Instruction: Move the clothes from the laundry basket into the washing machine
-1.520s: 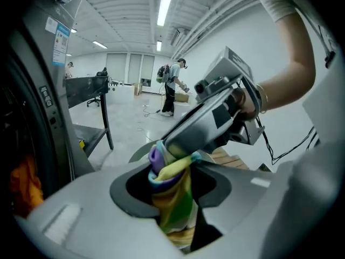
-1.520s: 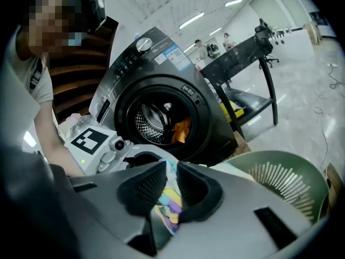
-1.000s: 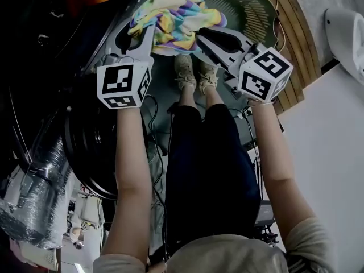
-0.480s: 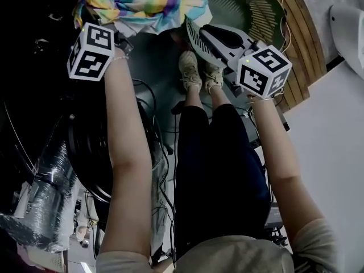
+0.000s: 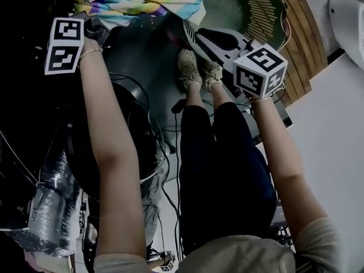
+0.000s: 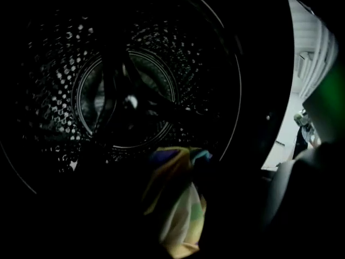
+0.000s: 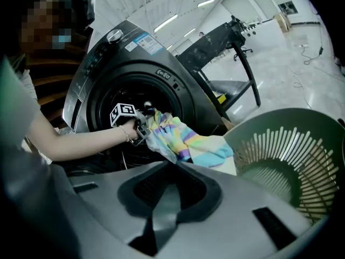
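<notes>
Cloth (image 7: 186,139) lies between left gripper (image 7: 141,130) jaws, just opened wide, at drum (image 6: 126,99) mouth.

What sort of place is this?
Probably a big workshop or test hall, not a home: a washing machine stands under long ceiling strip lights, with a green laundry basket near it.

"What stands on the pale polished floor (image 7: 302,50)?"

"A dark grey front-loading washing machine (image 7: 172,93), ahead and left of the right gripper (image 5: 191,32). A round green slatted plastic laundry basket (image 7: 291,150) is just ahead on its right."

"Anything nearer?"

"The person's beige shoes (image 5: 196,73), below that gripper's tip, and thin black cables (image 5: 170,131) behind them."
</notes>
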`<action>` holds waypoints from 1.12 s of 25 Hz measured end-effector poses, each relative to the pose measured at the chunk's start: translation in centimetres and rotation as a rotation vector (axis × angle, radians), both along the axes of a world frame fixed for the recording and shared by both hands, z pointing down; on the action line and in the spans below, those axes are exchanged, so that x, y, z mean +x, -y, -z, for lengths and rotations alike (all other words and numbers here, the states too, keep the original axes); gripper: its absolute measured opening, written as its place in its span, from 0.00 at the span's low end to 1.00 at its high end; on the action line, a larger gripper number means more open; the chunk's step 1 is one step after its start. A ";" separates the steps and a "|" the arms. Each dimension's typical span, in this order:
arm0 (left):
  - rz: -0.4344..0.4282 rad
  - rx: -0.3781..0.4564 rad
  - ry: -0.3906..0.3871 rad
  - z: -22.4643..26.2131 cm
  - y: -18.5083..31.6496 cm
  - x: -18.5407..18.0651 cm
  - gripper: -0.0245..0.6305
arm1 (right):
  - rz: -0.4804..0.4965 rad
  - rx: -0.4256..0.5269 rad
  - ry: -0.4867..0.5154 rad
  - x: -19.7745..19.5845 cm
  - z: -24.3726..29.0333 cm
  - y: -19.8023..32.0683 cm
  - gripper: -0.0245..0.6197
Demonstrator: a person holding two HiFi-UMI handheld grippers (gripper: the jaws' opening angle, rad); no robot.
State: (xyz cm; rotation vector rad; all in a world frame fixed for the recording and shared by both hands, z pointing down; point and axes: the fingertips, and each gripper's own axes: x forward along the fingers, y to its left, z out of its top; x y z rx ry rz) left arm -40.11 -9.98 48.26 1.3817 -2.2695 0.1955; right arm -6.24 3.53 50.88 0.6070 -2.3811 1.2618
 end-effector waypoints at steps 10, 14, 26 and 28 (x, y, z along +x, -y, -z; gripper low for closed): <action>-0.058 -0.141 -0.205 -4.5 -8.4 9.2 0.64 | 0.011 0.006 -0.004 0.5 0.3 -1.2 0.11; -0.057 -0.282 -0.262 -10.4 -9.1 12.8 0.65 | 0.017 -0.007 -0.011 1.0 -0.3 -1.9 0.11; 0.011 -0.181 0.096 -6.3 -4.2 3.8 0.11 | 0.003 -0.020 0.019 1.5 -1.1 -1.6 0.11; 0.040 -0.135 0.158 -4.3 -2.8 1.3 0.11 | 0.000 -0.011 0.026 1.4 -0.9 -1.2 0.11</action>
